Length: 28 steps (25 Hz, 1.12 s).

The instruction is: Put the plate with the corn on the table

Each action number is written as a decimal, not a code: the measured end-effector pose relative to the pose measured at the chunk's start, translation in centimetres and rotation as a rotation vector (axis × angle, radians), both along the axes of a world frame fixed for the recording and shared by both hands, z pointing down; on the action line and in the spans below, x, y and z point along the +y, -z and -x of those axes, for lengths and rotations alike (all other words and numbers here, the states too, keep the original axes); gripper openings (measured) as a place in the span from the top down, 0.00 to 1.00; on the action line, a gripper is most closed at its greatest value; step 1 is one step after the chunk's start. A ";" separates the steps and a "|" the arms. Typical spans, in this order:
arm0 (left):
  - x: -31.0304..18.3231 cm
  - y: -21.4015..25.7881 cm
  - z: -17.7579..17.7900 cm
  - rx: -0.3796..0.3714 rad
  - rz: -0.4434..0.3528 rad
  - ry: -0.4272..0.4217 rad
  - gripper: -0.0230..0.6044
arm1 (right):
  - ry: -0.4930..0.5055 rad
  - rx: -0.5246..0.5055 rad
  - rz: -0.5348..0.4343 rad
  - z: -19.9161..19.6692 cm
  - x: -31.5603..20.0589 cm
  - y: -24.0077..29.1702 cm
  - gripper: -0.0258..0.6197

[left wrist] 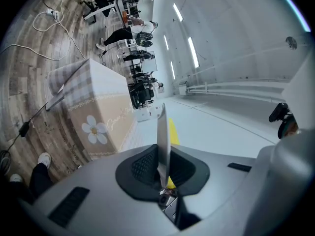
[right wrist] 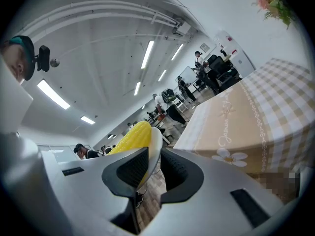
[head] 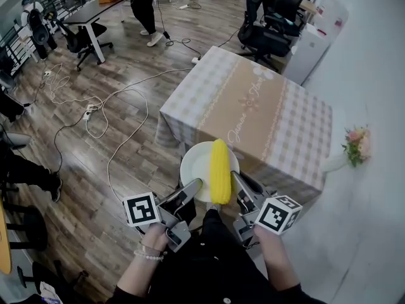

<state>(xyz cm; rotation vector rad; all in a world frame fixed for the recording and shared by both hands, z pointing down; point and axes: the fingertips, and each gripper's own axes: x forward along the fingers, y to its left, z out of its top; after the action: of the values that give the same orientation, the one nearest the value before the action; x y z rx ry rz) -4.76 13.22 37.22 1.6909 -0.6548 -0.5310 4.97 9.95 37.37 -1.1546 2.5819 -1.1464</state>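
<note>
Low in the middle of the frame, the plate is pinched at both rims by the left gripper and right gripper, near the table, and the corn could be rolled off by a tilt.

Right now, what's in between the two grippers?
The white plate with the corn lying on it. The left gripper and right gripper each pinch one side of its rim; the head view shows this.

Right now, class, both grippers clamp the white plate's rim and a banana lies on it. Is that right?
Not a banana: the head view shows a corn cob on the plate. The left gripper and right gripper do clamp its rim.
</note>
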 end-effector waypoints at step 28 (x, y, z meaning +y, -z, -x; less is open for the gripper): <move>-16.6 -0.9 -6.0 -0.003 0.007 0.128 0.91 | 0.135 0.009 0.010 -5.5 -17.8 -0.9 0.80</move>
<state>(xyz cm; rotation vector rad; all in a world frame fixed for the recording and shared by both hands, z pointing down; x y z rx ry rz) 1.27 -3.38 38.13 1.6505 -0.7702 -0.6163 10.52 -7.88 38.23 -1.0025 2.7007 -1.1829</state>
